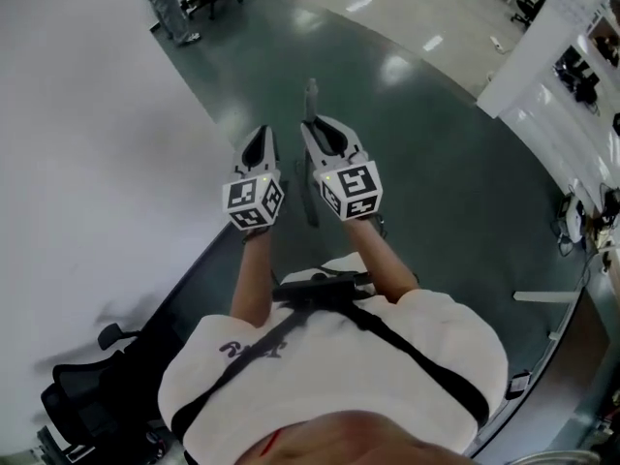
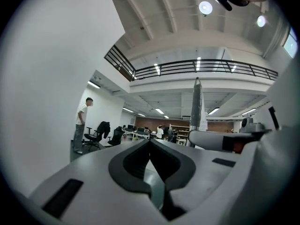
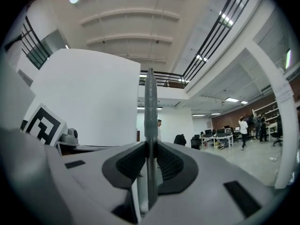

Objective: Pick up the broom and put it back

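While the right gripper (image 3: 150,146) pinches the grey broom handle (image 3: 150,102) upright between its pads, the left gripper (image 2: 150,142) just beside it has its tongs pressed together on nothing. Looks like the carry step, broom held out above the dark green floor (image 1: 426,163). Next comes finding its resting spot and lowering steadily before letting go. Bristle end is hidden, no storage place shows, and a person (image 2: 80,125) stands far off.
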Motion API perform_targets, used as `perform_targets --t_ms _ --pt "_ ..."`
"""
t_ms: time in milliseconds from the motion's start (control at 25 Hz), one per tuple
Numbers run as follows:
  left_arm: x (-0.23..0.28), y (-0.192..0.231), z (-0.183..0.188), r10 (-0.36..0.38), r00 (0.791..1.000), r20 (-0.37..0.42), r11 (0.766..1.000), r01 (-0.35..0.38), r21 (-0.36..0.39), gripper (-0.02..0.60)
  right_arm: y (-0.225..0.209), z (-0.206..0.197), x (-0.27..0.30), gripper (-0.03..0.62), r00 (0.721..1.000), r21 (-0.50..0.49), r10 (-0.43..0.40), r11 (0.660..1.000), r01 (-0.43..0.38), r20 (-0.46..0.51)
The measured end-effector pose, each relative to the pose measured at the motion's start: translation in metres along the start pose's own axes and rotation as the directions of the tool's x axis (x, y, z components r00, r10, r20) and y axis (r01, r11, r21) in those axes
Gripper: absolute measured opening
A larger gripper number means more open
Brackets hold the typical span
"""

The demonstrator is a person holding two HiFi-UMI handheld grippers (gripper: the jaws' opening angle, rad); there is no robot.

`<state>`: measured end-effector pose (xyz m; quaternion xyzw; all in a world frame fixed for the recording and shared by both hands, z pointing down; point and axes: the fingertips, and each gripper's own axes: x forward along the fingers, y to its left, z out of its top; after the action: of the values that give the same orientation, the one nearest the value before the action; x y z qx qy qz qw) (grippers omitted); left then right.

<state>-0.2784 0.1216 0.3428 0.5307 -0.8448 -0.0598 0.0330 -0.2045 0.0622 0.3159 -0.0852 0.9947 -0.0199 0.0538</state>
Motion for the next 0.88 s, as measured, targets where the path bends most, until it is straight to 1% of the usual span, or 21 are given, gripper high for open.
perform_targets --t_ms 120,200,320,440,520,680,880 --pt "0.042 -0.065 -0.01 -0.086 0.996 -0.009 0.996 0.086 0.003 0.011 -0.067 0.009 -0.032 0.084 0.996 -0.018 -0.084 0.996 0.084 0.013" --pt "0.07 -0.107 -0.015 -0.142 0.99 -0.015 0.99 0.142 0.005 0.011 -0.109 0.016 -0.054 0.084 0.99 -0.03 -0.141 0.989 0.142 0.025" --pt "0.102 -0.165 -0.026 -0.222 0.975 -0.023 0.975 0.223 0.003 0.011 -0.166 0.023 -0.09 0.084 0.972 -0.045 -0.23 0.972 0.232 0.039" --pt "0.129 -0.227 -0.039 -0.3 0.953 -0.034 0.954 0.3 -0.006 0.011 -0.22 0.026 -0.131 0.084 0.946 -0.044 -0.32 0.946 0.322 0.045" --pt "0.147 -0.273 -0.052 -0.356 0.933 -0.051 0.934 0.356 -0.013 0.011 -0.26 0.025 -0.161 0.084 0.923 -0.039 -0.382 0.923 0.383 0.042" --pt "0.176 -0.362 -0.08 -0.464 0.88 -0.106 0.886 0.464 -0.02 0.011 -0.333 0.023 -0.223 0.084 0.863 -0.032 -0.503 0.863 0.504 0.037" --pt "0.207 -0.427 -0.1 -0.559 0.815 -0.151 0.827 0.562 -0.028 0.011 -0.393 0.018 -0.271 0.084 0.784 -0.02 -0.62 0.784 0.621 0.032"
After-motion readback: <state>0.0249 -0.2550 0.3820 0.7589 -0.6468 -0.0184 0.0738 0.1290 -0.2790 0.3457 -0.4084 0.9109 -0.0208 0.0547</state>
